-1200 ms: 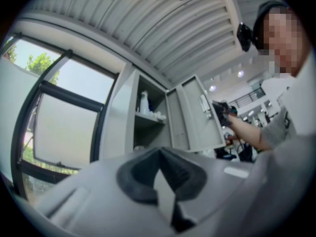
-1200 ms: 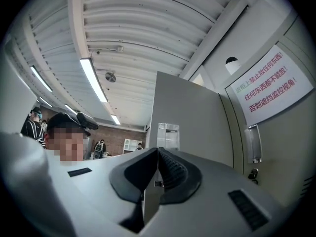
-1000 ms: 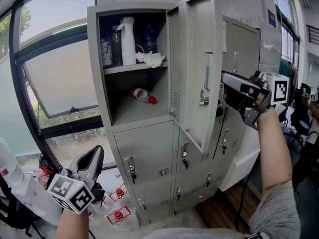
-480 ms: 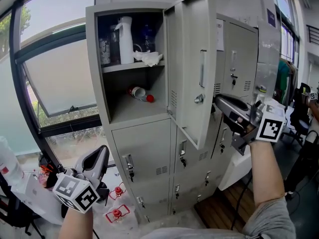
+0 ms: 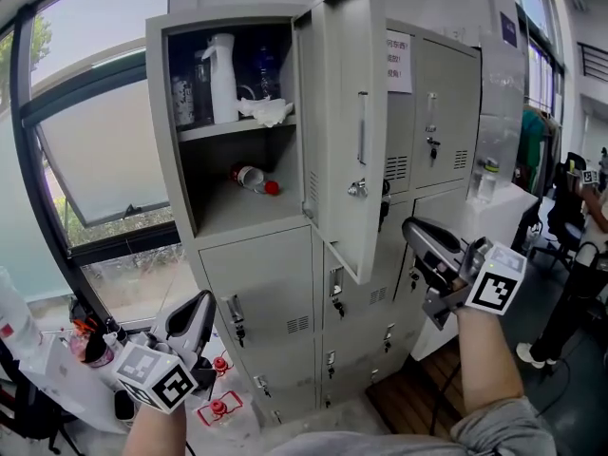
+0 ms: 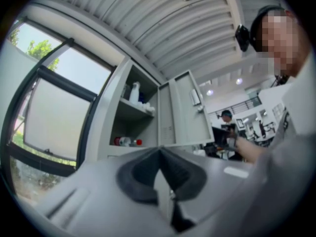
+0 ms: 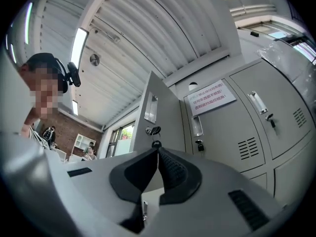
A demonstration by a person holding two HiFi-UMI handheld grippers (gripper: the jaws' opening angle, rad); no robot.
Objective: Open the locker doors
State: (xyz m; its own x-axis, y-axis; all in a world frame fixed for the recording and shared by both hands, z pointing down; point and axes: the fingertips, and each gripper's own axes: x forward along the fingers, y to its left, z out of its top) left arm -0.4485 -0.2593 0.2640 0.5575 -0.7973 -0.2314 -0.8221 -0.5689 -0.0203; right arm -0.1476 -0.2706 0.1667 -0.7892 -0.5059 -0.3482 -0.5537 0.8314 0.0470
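The grey locker block [image 5: 285, 302] fills the head view. Its top-left door [image 5: 347, 122] hangs open, swung out to the right, with a key in its lock [image 7: 154, 130]. Inside the compartment are a white spray bottle [image 5: 221, 76], a crumpled cloth [image 5: 264, 110] and a red-capped bottle [image 5: 252, 179] lying down. The other doors, such as the one with a paper notice [image 5: 399, 60], are closed. My right gripper [image 5: 411, 228] is shut and empty, just right of and below the open door's lower edge. My left gripper [image 5: 201, 302] is shut and empty, low in front of the lower-left door [image 5: 261, 297].
A large window [image 5: 85, 141] stands left of the lockers. Red-capped bottles [image 5: 220, 408] and clutter lie on the floor at the lower left. A white counter [image 5: 499, 207] with a bottle sits right of the lockers, and a person sits at the far right.
My right gripper has dropped from beside the open door's handle to below the door's lower edge and tilted less steeply. The left gripper has sunk slightly. Both stayed shut.
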